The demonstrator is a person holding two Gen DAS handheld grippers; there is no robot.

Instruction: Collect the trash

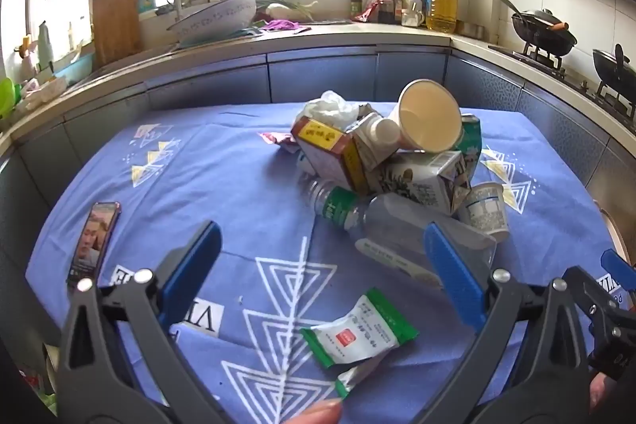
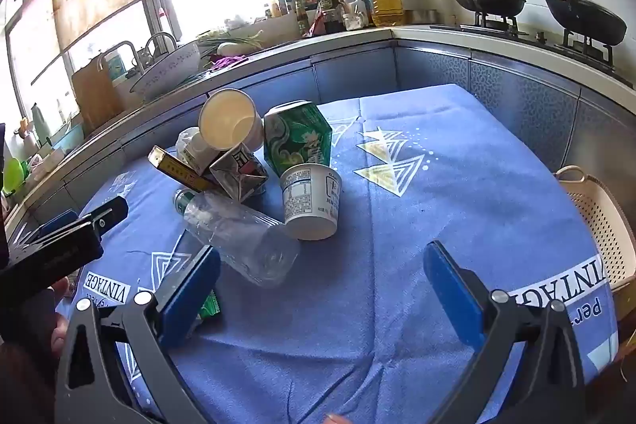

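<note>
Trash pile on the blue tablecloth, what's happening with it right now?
Nothing is picked up yet. A person holds both tools over the table: the left gripper and right gripper are open and empty. The pile sits mid-table: a paper cup, a crushed green can, cartons, a clear plastic bottle and a yogurt cup. A green-and-white wrapper lies apart from it, between the left gripper's fingers. A perforated basket waits at the right table edge.

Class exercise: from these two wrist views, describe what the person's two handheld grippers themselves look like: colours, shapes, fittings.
Both match. The left gripper and right gripper each have two black, triangular-cutout plastic arms with round silver bolts, tipped by flat blue rectangular pads. No cables or sleeves show; bare fingertips appear at the frame edges.
</note>
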